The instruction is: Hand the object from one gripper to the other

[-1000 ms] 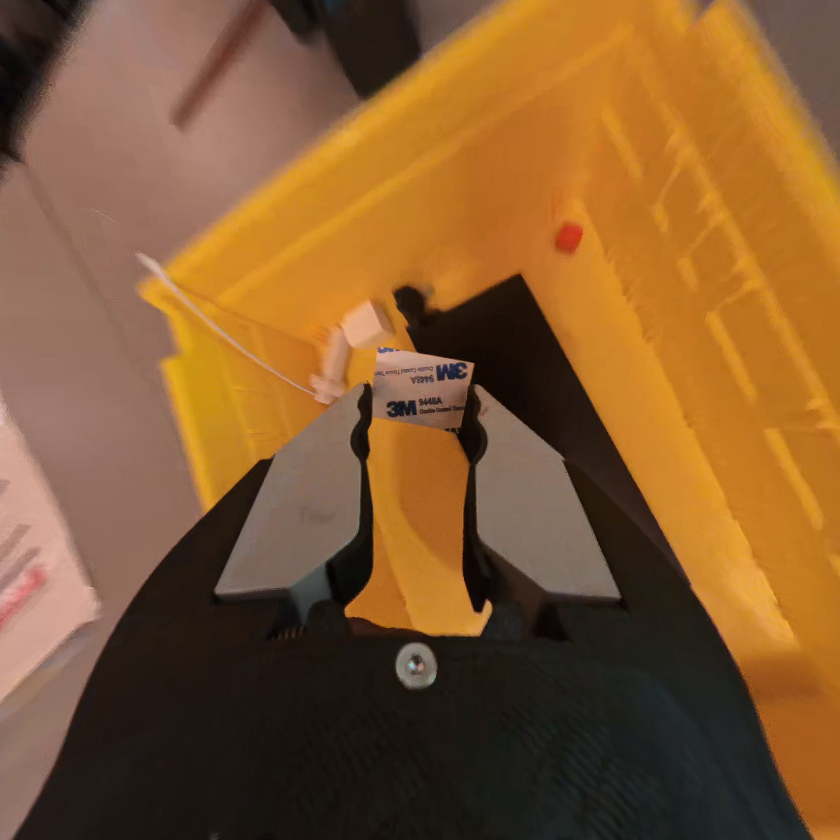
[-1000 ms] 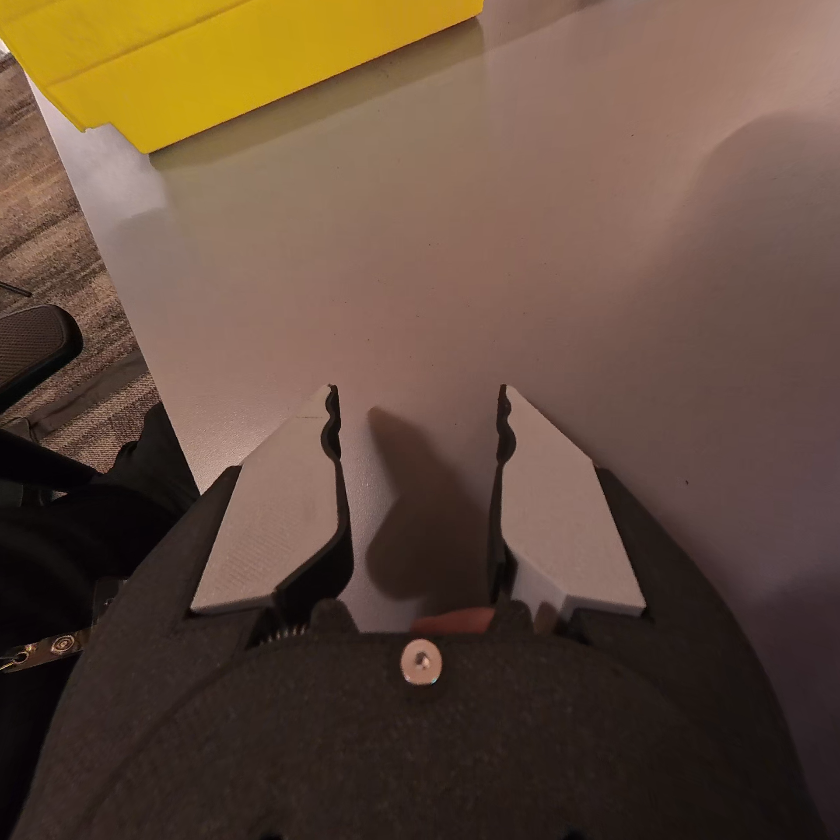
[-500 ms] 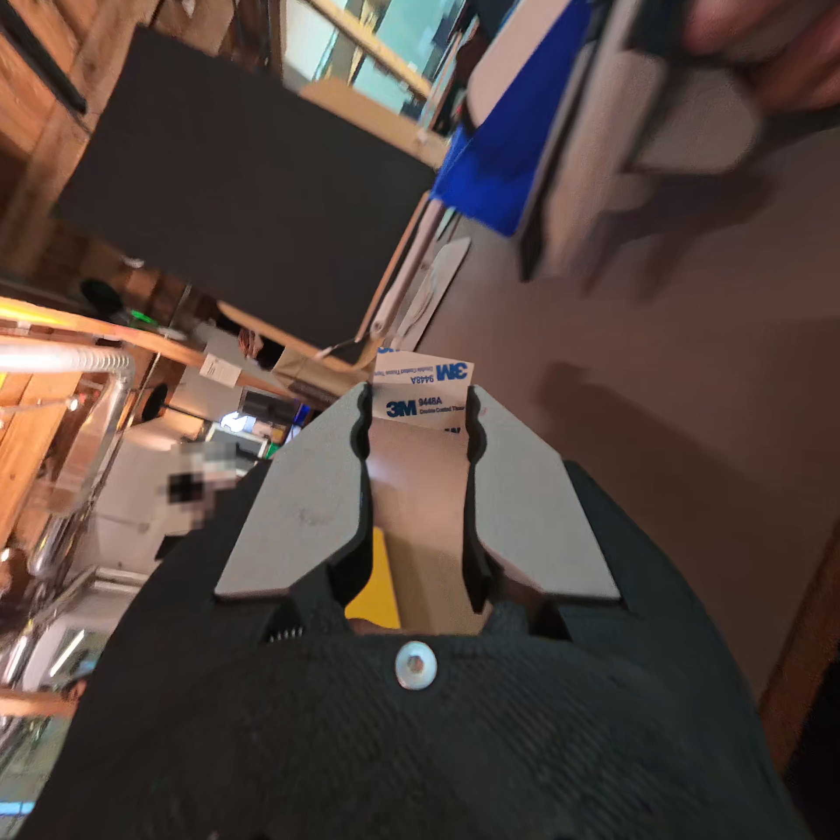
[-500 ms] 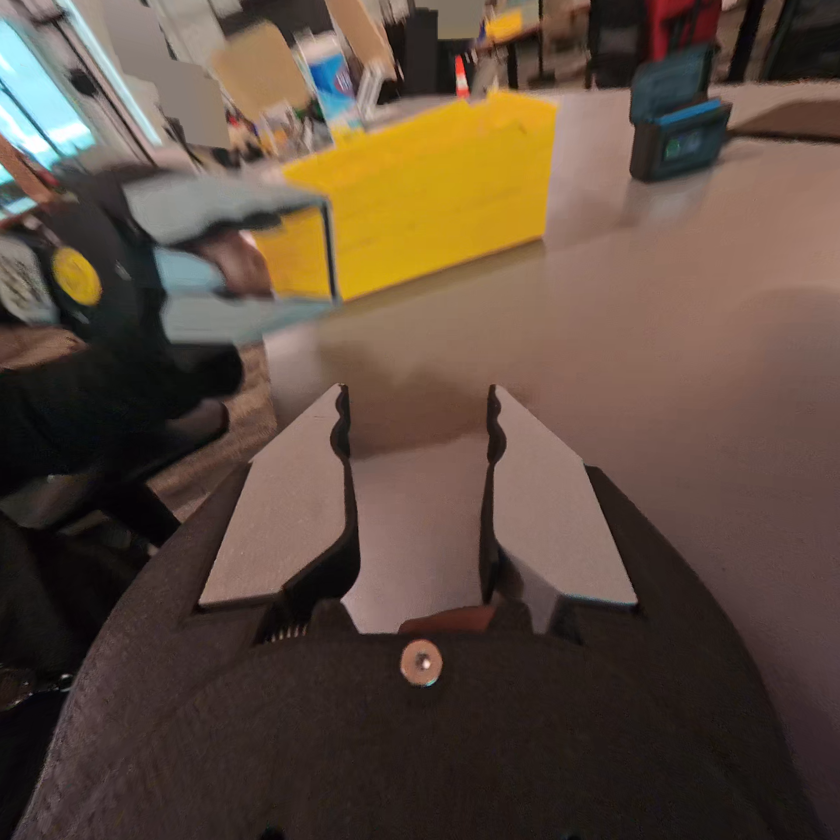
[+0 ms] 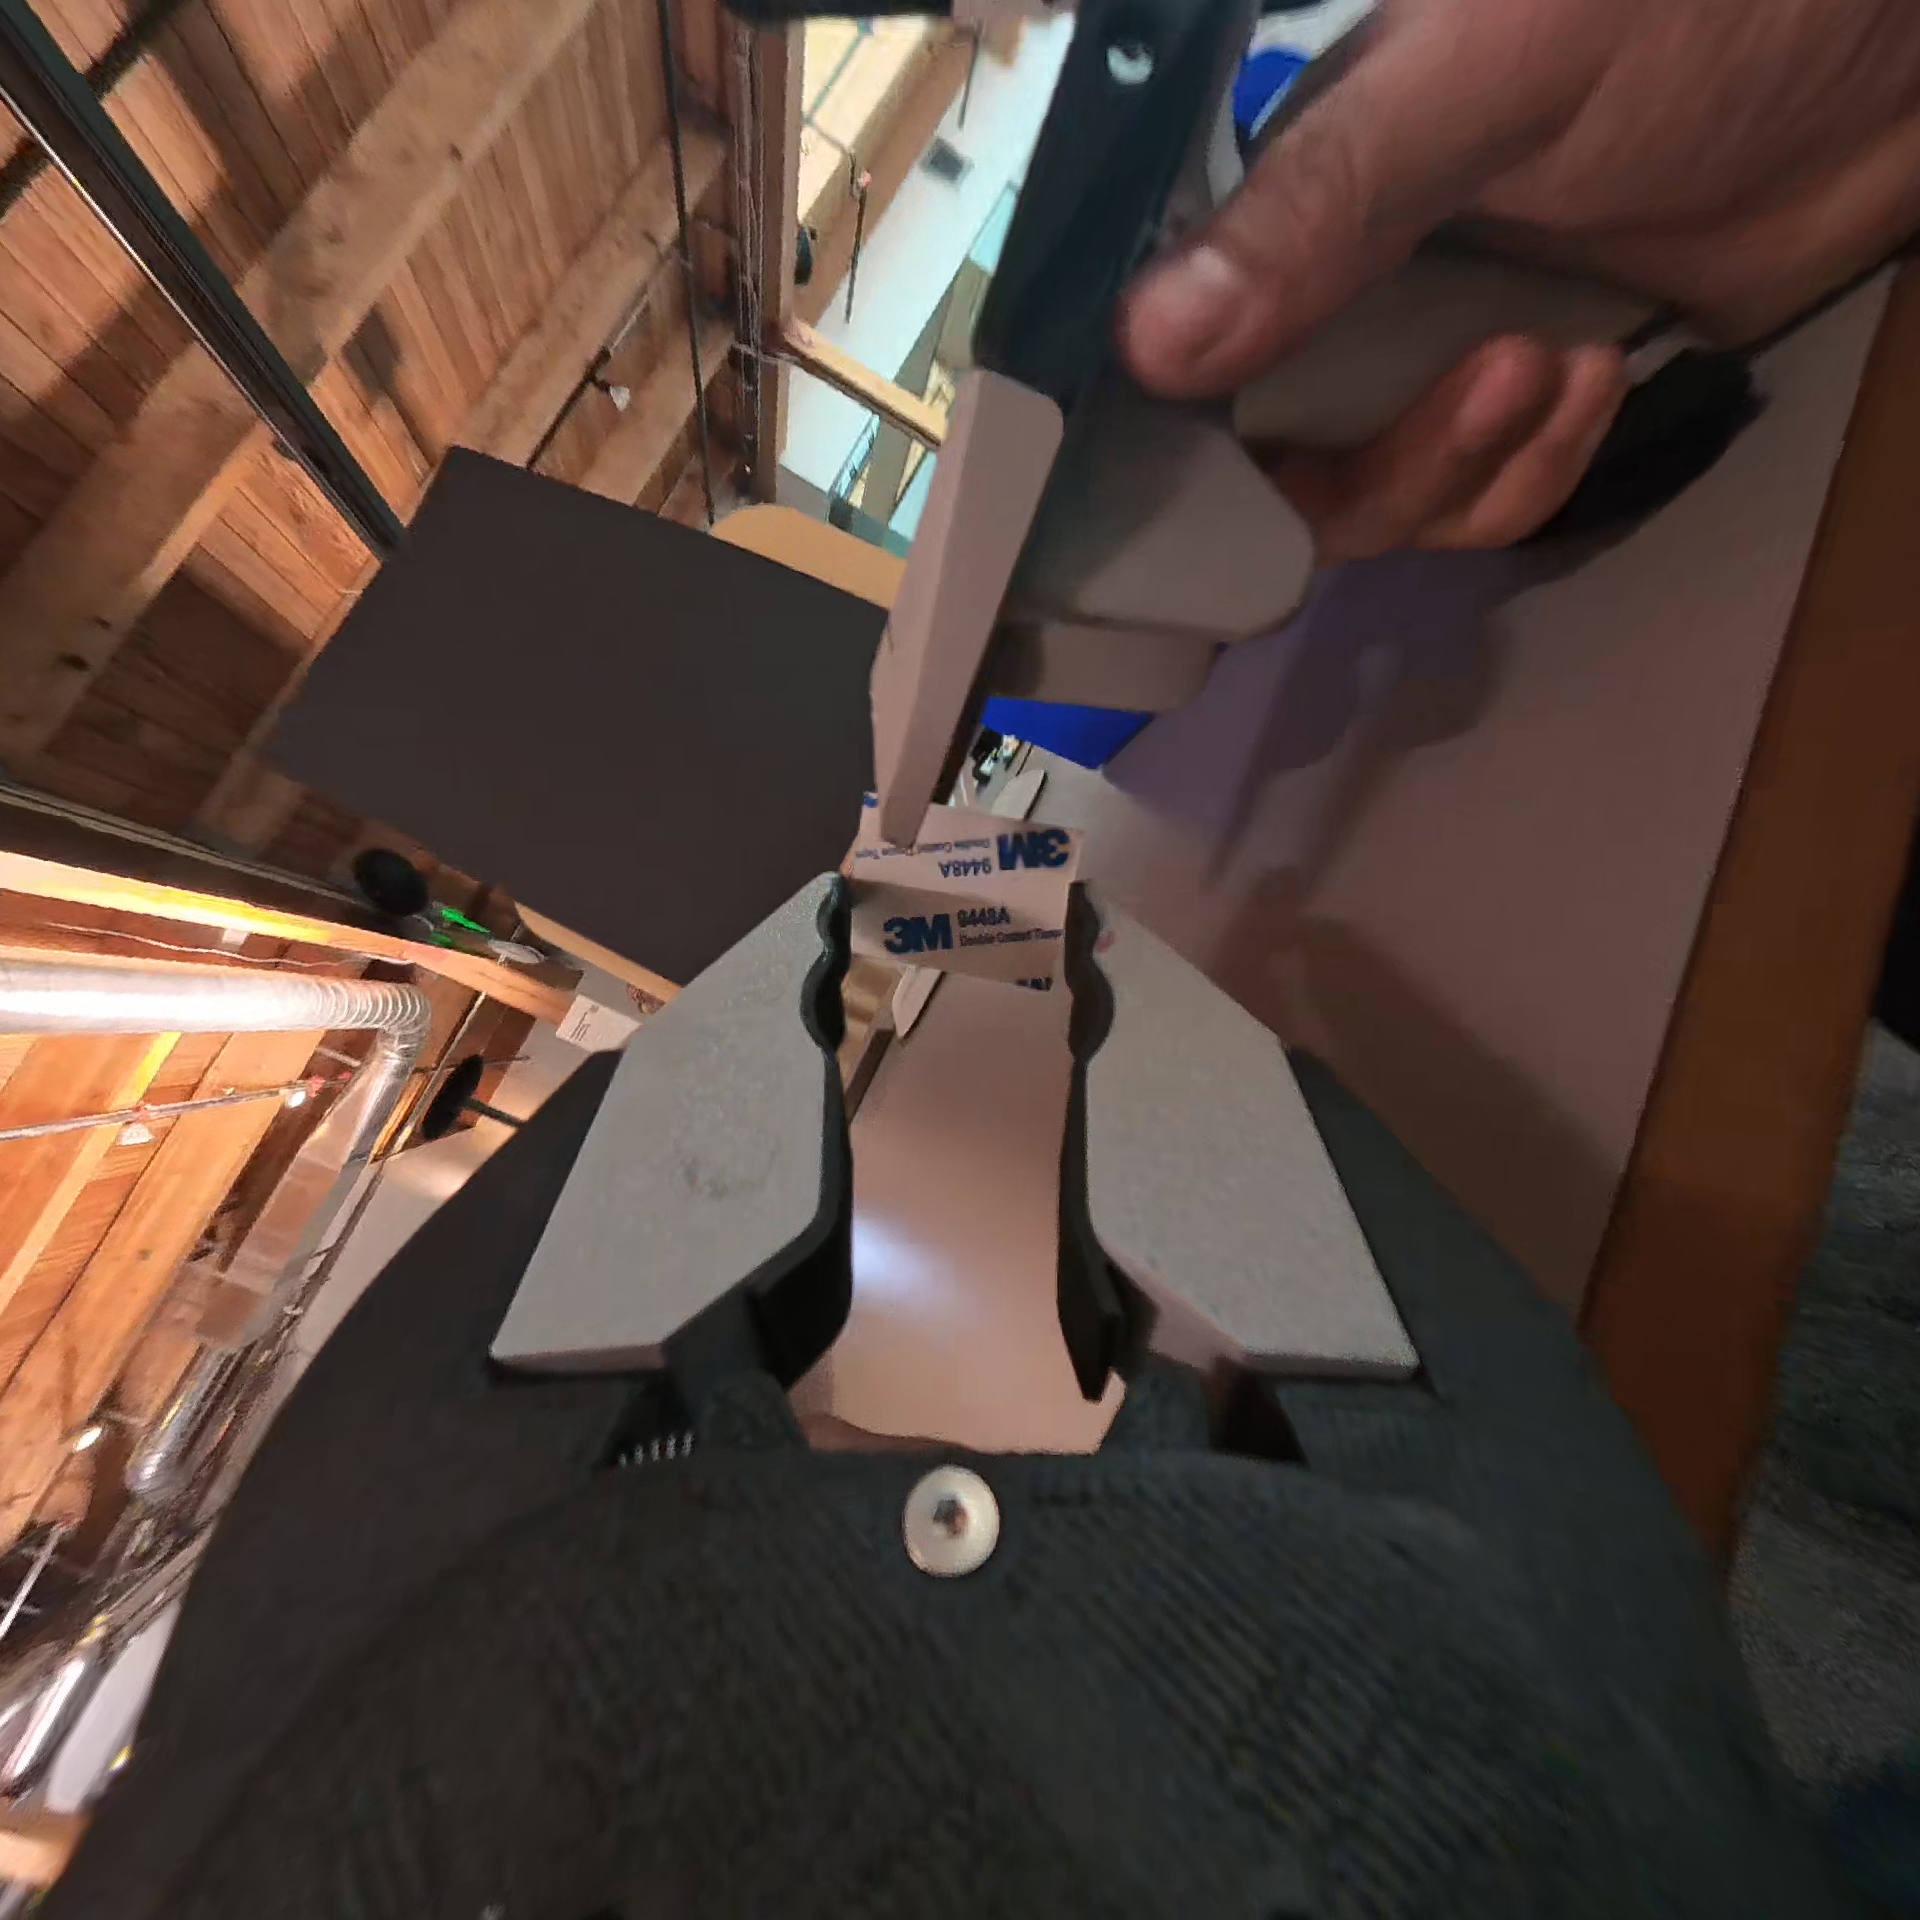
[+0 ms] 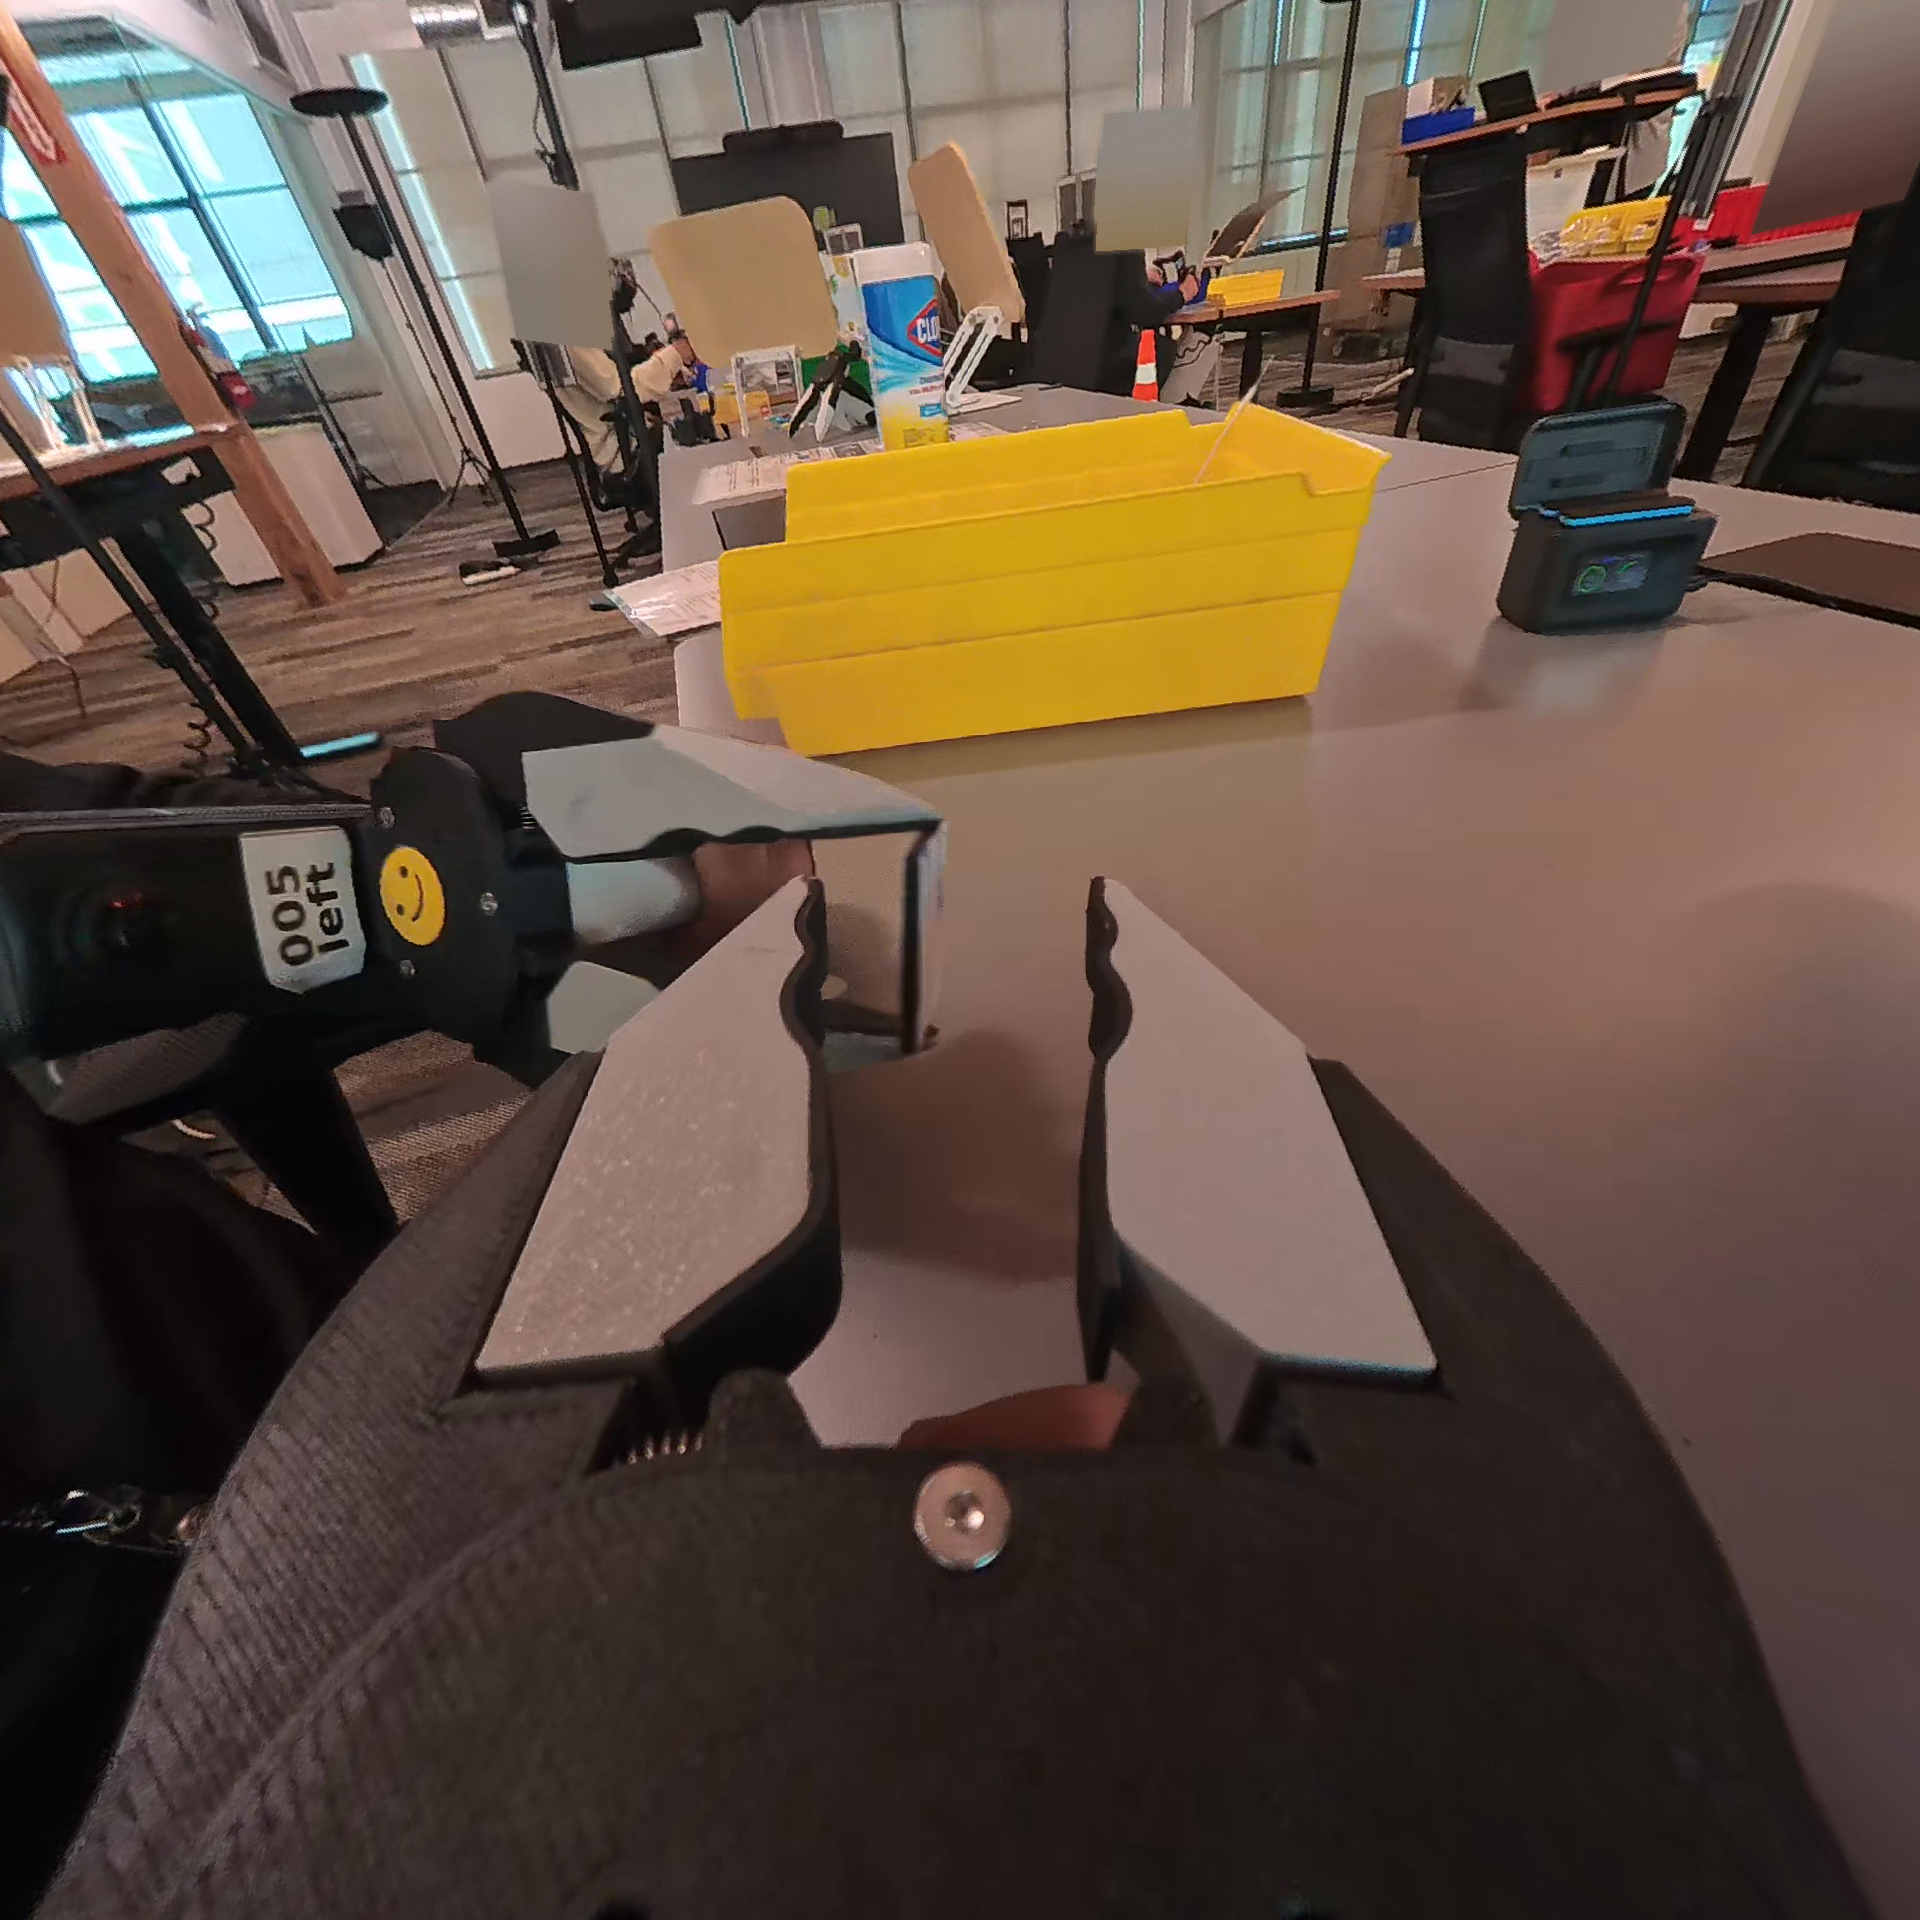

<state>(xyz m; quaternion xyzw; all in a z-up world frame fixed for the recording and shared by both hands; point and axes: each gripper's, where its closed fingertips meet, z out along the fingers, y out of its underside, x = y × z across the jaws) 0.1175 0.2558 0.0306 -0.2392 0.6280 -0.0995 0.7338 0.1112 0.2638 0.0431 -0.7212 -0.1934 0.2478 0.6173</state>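
Tape (image 5: 961, 920), a flat white printed pad, sits pinched in left gripper (image 5: 951, 940); right gripper (image 6: 951, 940) at 12 o'clock, fingers (image 6: 1195, 1122) parted, empty.

The gap between the right gripper (image 6: 951, 914) fingers is clear; the left gripper (image 6: 914, 935) crowds its left side, and the yellow bin (image 6: 1039, 613) stands well beyond on the desk (image 6: 1507, 935).

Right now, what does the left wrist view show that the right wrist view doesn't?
Only the left wrist view shows the printed face of the white tape piece pinched in the left claw, and the hand holding the right claw. Only the right wrist view shows the yellow bin and the right claw open, empty. Both show the claws meeting above the grey table.
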